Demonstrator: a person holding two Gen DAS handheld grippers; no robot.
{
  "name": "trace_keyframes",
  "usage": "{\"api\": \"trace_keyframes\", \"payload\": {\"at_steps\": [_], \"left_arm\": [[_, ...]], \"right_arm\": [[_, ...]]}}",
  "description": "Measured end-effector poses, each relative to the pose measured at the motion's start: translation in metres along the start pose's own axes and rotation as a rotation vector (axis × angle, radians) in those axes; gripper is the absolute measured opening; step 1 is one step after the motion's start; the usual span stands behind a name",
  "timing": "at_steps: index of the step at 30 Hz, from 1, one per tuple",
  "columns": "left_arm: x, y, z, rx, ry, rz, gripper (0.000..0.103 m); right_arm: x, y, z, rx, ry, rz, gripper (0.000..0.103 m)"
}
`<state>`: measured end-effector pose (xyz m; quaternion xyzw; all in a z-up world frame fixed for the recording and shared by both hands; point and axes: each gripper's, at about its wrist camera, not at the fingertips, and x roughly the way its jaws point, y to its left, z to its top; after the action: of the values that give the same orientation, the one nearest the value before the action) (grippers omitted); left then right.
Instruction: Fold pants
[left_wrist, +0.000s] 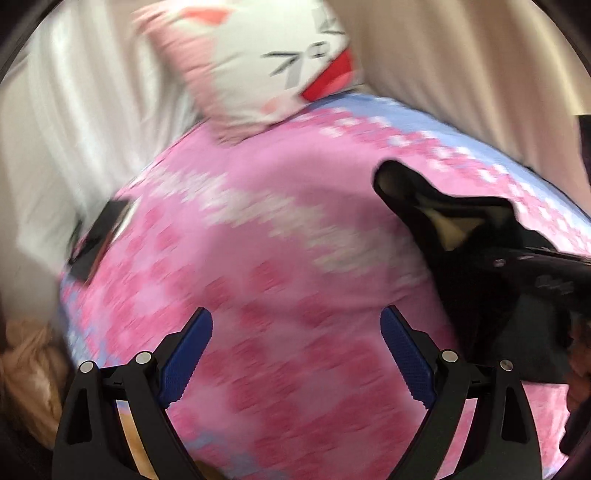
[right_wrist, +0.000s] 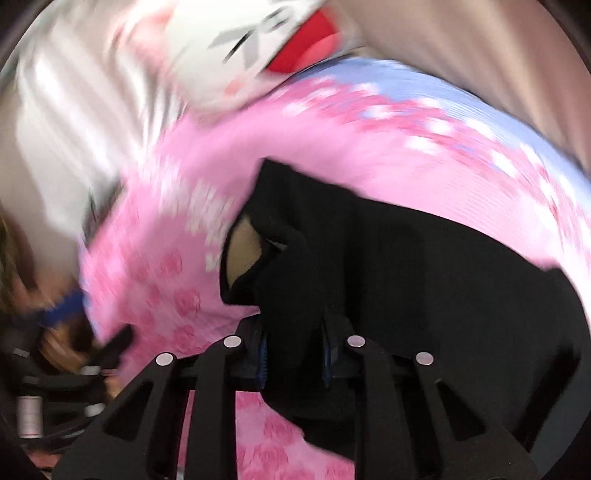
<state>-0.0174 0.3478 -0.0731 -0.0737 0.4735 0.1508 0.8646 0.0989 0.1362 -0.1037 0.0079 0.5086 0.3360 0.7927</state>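
The black pants (right_wrist: 406, 258) lie bunched on the pink patterned bedspread (right_wrist: 288, 147), with a pale lining showing at an opening. My right gripper (right_wrist: 295, 354) is shut on a fold of the pants and holds it up. In the left wrist view the pants (left_wrist: 461, 229) sit at the right, held by the right gripper (left_wrist: 546, 269). My left gripper (left_wrist: 295, 354) is open and empty over the bedspread (left_wrist: 258, 258), left of the pants. Both views are motion-blurred.
A white and pink cat-face pillow (left_wrist: 258, 62) lies at the bed's far end, also in the right wrist view (right_wrist: 240, 48). White curtains (left_wrist: 74, 129) hang left. A dark flat object (left_wrist: 99, 236) lies at the bed's left edge. A beige wall (left_wrist: 461, 48) stands behind.
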Motion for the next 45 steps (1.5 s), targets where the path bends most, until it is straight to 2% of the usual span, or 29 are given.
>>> {"api": "trace_keyframes", "payload": {"at_steps": [2,5,9,12,14,17,18,20,23,25,26,27,28,31,33,35,36,37,38,39,42,43,45], "left_arm": [[-0.003,-0.031,0.013,0.052,-0.023,-0.046,0.091],[-0.009,-0.092,0.031,0.156,-0.051,-0.126,0.090],[-0.022,-0.184,0.034,0.312,-0.080,-0.247,0.090],[-0.031,-0.248,0.025,0.411,-0.074,-0.329,0.090],[-0.033,-0.290,0.014,0.465,-0.040,-0.378,0.090],[-0.033,-0.340,-0.008,0.528,0.013,-0.410,0.090],[-0.032,-0.352,-0.014,0.543,0.027,-0.408,0.090],[-0.027,-0.373,-0.029,0.581,0.071,-0.398,0.090],[-0.019,-0.393,-0.046,0.616,0.132,-0.360,0.090],[-0.015,-0.400,-0.053,0.628,0.143,-0.331,0.090],[-0.015,-0.399,-0.054,0.628,0.145,-0.326,0.090],[-0.014,-0.401,-0.056,0.625,0.148,-0.319,0.090],[-0.012,-0.402,-0.057,0.623,0.151,-0.311,0.090],[-0.008,-0.404,-0.061,0.619,0.159,-0.296,0.091],[-0.008,-0.408,-0.065,0.631,0.152,-0.283,0.091],[-0.008,-0.411,-0.068,0.643,0.144,-0.270,0.091],[-0.009,-0.411,-0.067,0.646,0.142,-0.268,0.091],[-0.009,-0.411,-0.067,0.648,0.140,-0.265,0.091],[-0.012,-0.410,-0.066,0.647,0.141,-0.263,0.091],[-0.014,-0.409,-0.064,0.641,0.142,-0.264,0.091],[-0.028,-0.401,-0.057,0.611,0.111,-0.310,0.091],[-0.027,-0.400,-0.057,0.612,0.111,-0.314,0.094],[-0.015,-0.403,-0.064,0.628,0.142,-0.294,0.095]], "right_arm": [[-0.035,-0.037,-0.007,0.101,-0.053,0.020,0.019],[-0.085,-0.099,-0.030,0.239,-0.120,0.005,0.019],[-0.140,-0.174,-0.080,0.396,-0.193,-0.080,0.019],[-0.176,-0.238,-0.132,0.543,-0.234,-0.156,0.019],[-0.187,-0.272,-0.159,0.619,-0.240,-0.190,0.019],[-0.194,-0.319,-0.206,0.725,-0.230,-0.222,0.020],[-0.192,-0.330,-0.218,0.754,-0.222,-0.213,0.021],[-0.180,-0.348,-0.238,0.805,-0.221,-0.113,0.025],[-0.177,-0.363,-0.251,0.854,-0.266,0.018,0.037],[-0.187,-0.372,-0.253,0.888,-0.284,0.065,0.057],[-0.194,-0.375,-0.252,0.875,-0.291,0.058,0.061],[-0.204,-0.374,-0.246,0.835,-0.292,-0.014,0.074],[-0.212,-0.372,-0.243,0.793,-0.291,-0.085,0.082],[-0.232,-0.361,-0.225,0.629,-0.319,-0.239,0.082],[-0.236,-0.357,-0.216,0.574,-0.333,-0.242,0.082],[-0.221,-0.357,-0.204,0.546,-0.278,-0.197,0.081],[-0.212,-0.356,-0.201,0.529,-0.244,-0.186,0.061],[-0.201,-0.351,-0.198,0.494,-0.189,-0.203,0.019],[-0.199,-0.344,-0.195,0.475,-0.177,-0.217,0.014],[-0.205,-0.336,-0.193,0.454,-0.201,-0.206,0.006],[-0.229,-0.325,-0.200,0.417,-0.243,-0.222,0.005],[-0.218,-0.336,-0.213,0.440,-0.199,-0.253,0.005],[-0.188,-0.359,-0.233,0.502,-0.083,-0.247,0.007]]}}
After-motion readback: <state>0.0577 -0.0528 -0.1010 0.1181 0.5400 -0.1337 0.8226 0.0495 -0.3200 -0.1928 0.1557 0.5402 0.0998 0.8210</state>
